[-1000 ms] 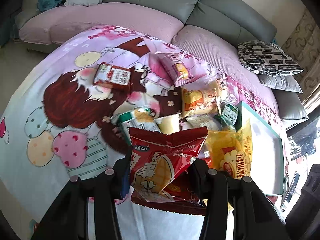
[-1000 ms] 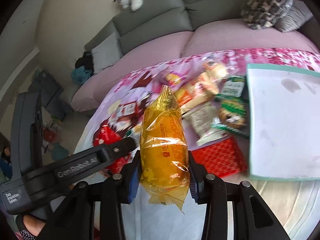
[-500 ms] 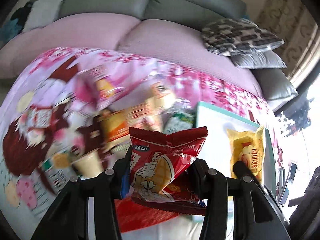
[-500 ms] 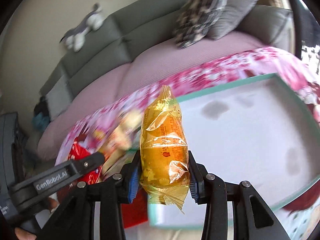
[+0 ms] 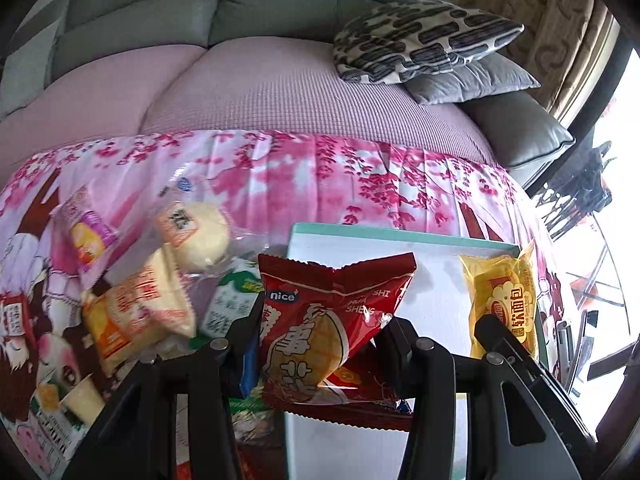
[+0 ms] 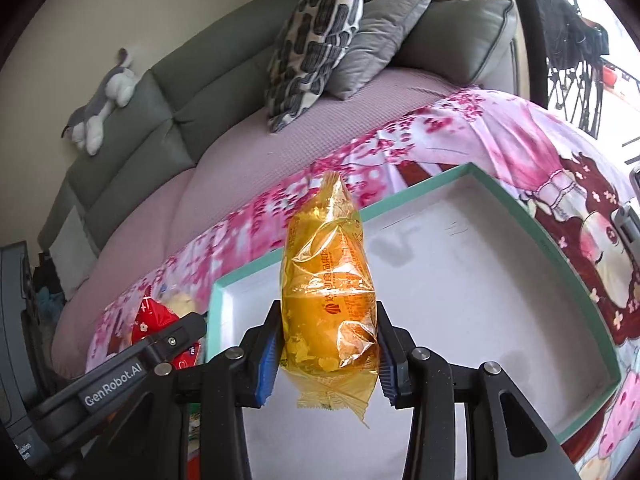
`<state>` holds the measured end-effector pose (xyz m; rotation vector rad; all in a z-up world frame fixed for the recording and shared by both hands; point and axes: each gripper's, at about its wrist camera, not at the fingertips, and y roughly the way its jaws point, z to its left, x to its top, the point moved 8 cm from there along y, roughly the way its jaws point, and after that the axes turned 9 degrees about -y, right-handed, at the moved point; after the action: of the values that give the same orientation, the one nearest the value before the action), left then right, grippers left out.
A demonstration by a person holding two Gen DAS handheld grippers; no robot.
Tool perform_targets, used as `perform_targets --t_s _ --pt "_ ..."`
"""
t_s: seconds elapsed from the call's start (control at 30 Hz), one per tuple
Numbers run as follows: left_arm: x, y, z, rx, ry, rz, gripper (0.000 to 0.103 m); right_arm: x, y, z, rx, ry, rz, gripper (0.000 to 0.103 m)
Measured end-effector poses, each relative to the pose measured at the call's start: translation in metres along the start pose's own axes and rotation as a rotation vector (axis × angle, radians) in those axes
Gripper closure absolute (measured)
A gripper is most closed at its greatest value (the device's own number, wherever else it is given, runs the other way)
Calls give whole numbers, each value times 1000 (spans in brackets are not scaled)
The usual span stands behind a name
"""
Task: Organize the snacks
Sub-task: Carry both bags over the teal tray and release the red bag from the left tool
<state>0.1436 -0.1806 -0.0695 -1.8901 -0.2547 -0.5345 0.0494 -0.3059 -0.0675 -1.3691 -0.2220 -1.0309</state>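
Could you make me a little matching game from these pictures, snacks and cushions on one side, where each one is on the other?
Things:
1. red snack packet
2. yellow bread packet
3. patterned cushion
4. teal-rimmed tray

Places:
A. on the sofa
B. on the pink cloth, nothing lying in it
C. in the left claw
D. in the right claw

Pairs: 1-C, 2-D, 3-A, 4-B

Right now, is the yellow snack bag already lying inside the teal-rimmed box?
No, the yellow snack bag is clamped upright in the right gripper above the box.
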Motion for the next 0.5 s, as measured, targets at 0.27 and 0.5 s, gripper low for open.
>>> perform_targets --t_s 0.27,0.5 --pt "-2 24 -13 -7 21 14 53 3 22 -24 -35 46 27 60" --pt "-2 27 -17 15 31 -1 28 4 22 -26 -46 39 27 57"
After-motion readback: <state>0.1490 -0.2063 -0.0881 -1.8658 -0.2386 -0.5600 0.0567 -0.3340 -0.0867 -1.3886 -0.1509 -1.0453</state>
